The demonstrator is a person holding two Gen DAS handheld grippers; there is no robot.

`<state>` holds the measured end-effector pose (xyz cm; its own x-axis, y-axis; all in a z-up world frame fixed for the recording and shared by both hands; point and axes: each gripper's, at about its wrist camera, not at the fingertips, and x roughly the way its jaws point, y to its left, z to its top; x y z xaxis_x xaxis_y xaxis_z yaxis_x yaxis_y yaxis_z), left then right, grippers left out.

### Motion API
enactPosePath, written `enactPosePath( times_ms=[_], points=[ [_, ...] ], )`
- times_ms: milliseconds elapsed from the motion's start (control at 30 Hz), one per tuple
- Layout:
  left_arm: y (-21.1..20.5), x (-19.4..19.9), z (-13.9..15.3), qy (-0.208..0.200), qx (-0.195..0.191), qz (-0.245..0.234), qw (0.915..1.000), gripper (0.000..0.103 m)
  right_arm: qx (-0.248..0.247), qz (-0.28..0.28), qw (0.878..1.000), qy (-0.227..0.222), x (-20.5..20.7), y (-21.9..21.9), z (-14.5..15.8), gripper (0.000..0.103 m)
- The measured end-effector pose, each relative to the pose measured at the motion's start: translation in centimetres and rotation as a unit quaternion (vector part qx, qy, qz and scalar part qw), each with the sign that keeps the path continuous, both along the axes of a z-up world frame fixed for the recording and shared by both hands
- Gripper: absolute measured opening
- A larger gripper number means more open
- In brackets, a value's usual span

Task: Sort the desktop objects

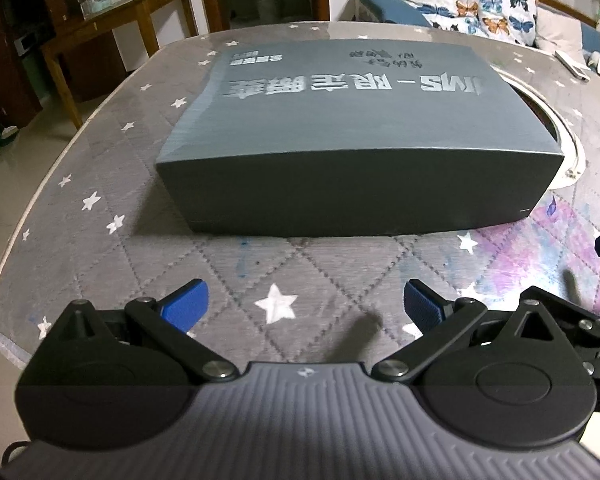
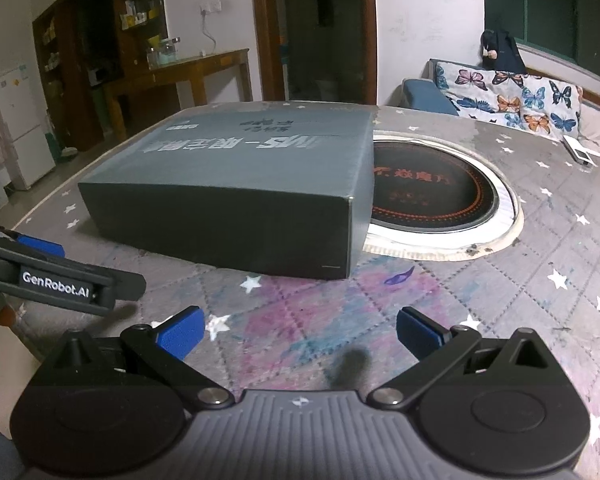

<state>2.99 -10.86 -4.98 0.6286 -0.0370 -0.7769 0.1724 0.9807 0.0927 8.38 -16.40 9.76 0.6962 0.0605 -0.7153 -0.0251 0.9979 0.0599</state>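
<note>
A large flat dark grey box [image 1: 340, 120] with silver lettering on its lid lies on the star-patterned quilted table cover [image 1: 100, 216]. In the right wrist view the same box [image 2: 240, 184] sits ahead and to the left, partly covering a round black hob. My left gripper [image 1: 306, 306] hovers just in front of the box's near side, open, nothing between its blue pads [image 1: 186, 306]. My right gripper [image 2: 298, 330] is also open and empty, short of the box's near right corner. The left gripper [image 2: 40, 268] shows at the left edge of the right wrist view.
A round black induction hob [image 2: 432, 192] with a white rim is set into the table right of the box. A white remote [image 2: 580, 152] lies at the far right. A butterfly-print sofa [image 1: 480, 4] and a wooden side table [image 1: 120, 20] stand beyond the table edge.
</note>
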Motion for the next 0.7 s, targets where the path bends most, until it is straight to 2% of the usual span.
enactPosePath(
  times_ms=[700],
  points=[
    [-2.4, 2.1, -0.9, 0.025, 0.025, 0.014, 0.9993, 0.103, 0.024, 0.033, 0.999, 0.016, 2.4, -2.5, -1.5, 0.103]
  ],
)
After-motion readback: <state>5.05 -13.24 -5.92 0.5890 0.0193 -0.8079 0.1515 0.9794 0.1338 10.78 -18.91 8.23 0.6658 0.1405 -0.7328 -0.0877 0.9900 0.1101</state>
